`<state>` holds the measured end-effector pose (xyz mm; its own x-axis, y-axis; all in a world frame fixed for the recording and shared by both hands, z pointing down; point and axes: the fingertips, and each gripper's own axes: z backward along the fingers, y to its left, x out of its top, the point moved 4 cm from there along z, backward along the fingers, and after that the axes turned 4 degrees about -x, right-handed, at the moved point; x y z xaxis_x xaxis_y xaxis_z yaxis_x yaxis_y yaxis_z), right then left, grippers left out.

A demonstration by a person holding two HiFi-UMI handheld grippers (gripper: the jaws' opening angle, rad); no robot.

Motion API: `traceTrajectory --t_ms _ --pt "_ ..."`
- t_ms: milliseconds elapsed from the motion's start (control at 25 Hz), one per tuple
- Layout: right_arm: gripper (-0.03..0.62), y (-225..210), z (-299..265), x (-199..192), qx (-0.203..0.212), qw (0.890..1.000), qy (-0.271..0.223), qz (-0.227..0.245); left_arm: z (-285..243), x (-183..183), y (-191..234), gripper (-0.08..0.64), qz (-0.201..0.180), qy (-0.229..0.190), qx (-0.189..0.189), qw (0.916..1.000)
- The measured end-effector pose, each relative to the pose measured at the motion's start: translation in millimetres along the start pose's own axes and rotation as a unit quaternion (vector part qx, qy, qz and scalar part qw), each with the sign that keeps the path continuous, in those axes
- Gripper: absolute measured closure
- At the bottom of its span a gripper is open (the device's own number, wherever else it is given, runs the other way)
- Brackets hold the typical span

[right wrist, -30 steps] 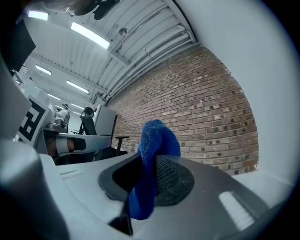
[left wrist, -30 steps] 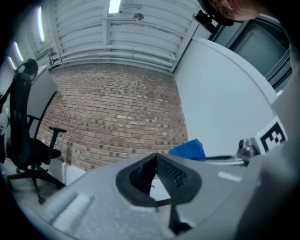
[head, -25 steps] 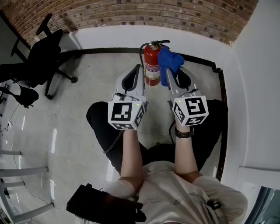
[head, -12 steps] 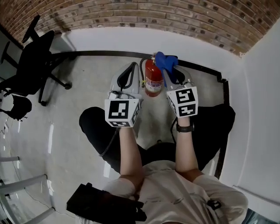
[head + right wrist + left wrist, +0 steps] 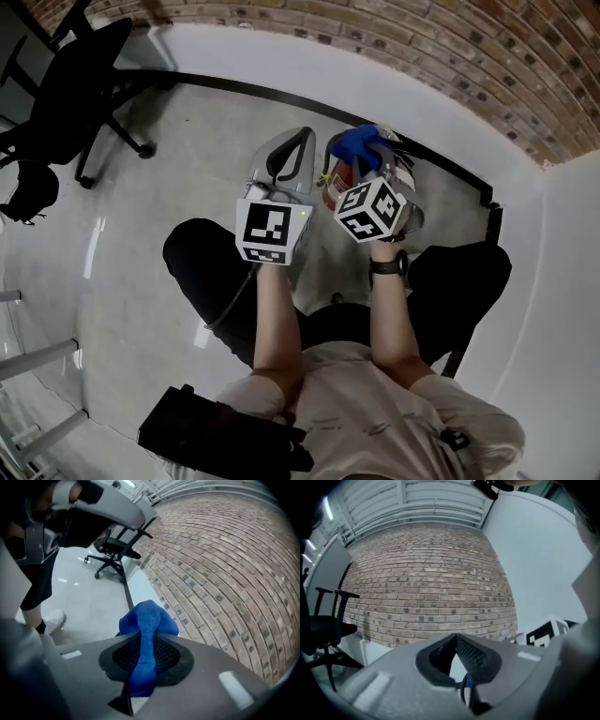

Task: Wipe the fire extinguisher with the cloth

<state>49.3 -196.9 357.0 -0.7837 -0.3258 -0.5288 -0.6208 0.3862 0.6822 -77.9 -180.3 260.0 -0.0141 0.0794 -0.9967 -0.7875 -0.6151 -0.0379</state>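
Note:
The red fire extinguisher (image 5: 334, 181) stands on the floor by the white wall base, and only part of its body shows between the two grippers. My right gripper (image 5: 368, 152) is shut on the blue cloth (image 5: 353, 143), which lies over the extinguisher's top. In the right gripper view the cloth (image 5: 146, 623) bulges out past the jaws of the right gripper (image 5: 145, 638). My left gripper (image 5: 301, 134) hovers just left of the extinguisher, shut with nothing in it. The left gripper (image 5: 456, 638) faces the brick wall, and the extinguisher is out of that view.
A brick wall (image 5: 441, 56) with a white base and black floor strip runs behind. A black office chair (image 5: 70, 89) stands at the far left, also the chair (image 5: 114, 549) seen from the right gripper. The person's legs (image 5: 211, 272) and a dark bag (image 5: 220, 441) are below.
The right gripper has swung left with the cloth, from beside the extinguisher onto its top, and rolled over. The left gripper has stayed close on the left. The head view has tilted.

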Motion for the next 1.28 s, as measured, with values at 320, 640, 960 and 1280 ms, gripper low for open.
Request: traceTrajectory --t_ms 320,640,960,1280 --pt "0.528 45 -43 18 0.023 0.980 0.063 0.187 -1 -31 36 0.560 0.063 0.027 0.032 0.9971" --pt "0.528 145 -111 -12 0.095 0.839 0.117 0.522 25 -62 63 0.560 0.078 0.049 0.065 0.9937" --pt "0.528 271 -177 -121 0.217 0.731 0.208 0.613 46 -94 93 0.560 0.075 0.070 0.091 0.9905" --pt "0.529 336 -225 -171 0.257 0.659 0.235 0.666 62 -114 109 0.560 0.081 0.097 0.115 0.9853"
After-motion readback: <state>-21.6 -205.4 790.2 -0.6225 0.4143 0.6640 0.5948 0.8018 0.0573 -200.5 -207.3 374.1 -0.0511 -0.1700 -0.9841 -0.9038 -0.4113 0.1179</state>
